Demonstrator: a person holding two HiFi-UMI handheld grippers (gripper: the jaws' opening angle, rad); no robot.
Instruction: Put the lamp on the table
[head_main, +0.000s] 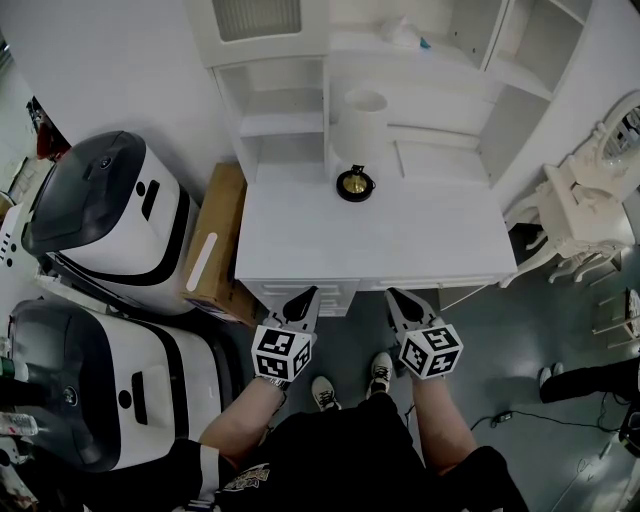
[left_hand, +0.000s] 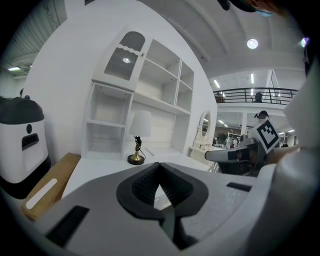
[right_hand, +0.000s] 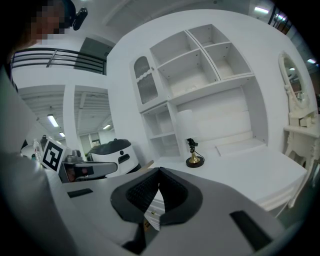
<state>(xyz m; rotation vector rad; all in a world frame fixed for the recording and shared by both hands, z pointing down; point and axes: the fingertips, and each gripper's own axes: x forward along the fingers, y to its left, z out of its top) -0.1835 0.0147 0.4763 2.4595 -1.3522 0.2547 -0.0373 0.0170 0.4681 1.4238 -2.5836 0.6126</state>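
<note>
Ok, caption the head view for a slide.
Lamp on white table; left gripper and right gripper shut, empty, near its front edge.

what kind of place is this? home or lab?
Probably a showroom or test hall, not a home: a railed mezzanine under high ceiling lights, and large white-and-black machines parked on the floor beside the white desk.

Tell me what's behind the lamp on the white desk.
Behind the lamp stands the white hutch: its back panel and open shelves. The shade covers part of that panel, hiding anything there.
</note>
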